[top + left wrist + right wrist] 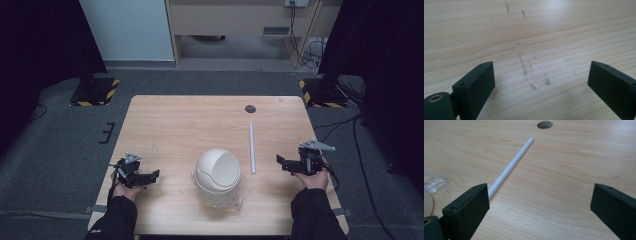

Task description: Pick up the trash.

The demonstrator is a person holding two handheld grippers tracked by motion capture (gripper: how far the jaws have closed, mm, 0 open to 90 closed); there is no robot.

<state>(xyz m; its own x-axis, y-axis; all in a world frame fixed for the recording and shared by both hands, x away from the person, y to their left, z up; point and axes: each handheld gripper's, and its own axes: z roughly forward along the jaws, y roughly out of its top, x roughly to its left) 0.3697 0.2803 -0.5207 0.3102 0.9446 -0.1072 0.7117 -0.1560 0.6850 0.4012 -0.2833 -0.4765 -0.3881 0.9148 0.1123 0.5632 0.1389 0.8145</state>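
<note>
A cream bin with a domed swing lid [218,175] stands on a clear plastic sheet [238,196] near the front middle of the wooden table [175,125]. To its right lies a thin white rod [252,148], running away from me; in the right gripper view the white rod [511,165] passes behind the left jaw. My left gripper [152,175] rests low at the table's front left, jaws wide open over bare wood [541,75]. At the front right, my right gripper [280,160] is open too, empty, pointing toward the rod [540,202].
A round dark cable hole [250,108] sits in the table near its far edge; the same hole [545,124] appears in the right gripper view. Grey carpet surrounds the table, with black stands on striped bases [95,90] at both far corners.
</note>
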